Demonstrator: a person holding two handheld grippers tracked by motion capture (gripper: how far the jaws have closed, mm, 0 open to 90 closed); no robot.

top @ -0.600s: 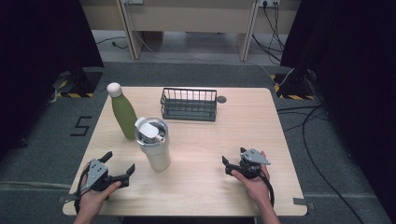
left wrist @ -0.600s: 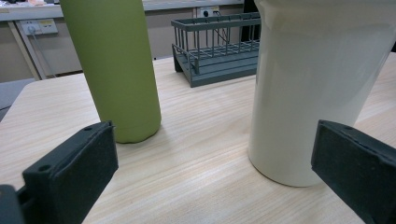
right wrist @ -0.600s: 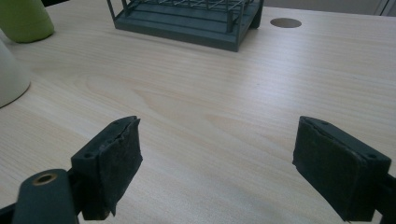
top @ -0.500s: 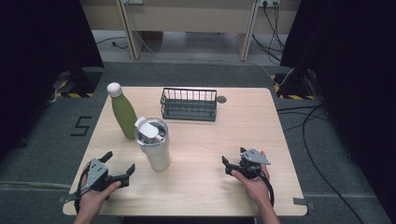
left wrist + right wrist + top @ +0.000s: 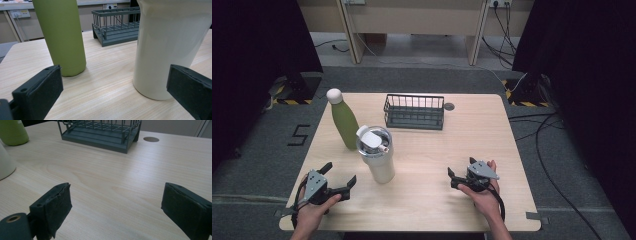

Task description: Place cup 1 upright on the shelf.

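Pale wooden bench (image 5: 422, 195) ahead, both tongs gaping empty: I'd slide left tongs (image 5: 339, 177) toward two o'clock, squarely around the cream lidded tumbler (image 5: 376, 155), avoiding the green steel bottle (image 5: 343, 122).

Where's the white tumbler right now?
In the high view the white tumbler stands left of centre, right beside the green bottle, just ahead of the left gripper.

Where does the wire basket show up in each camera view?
High view: basket at table's far middle, right of the green bottle.
Left gripper view: basket top centre, between bottle and cup.
Right gripper view: basket along the top.
Shared landmark: the green bottle.
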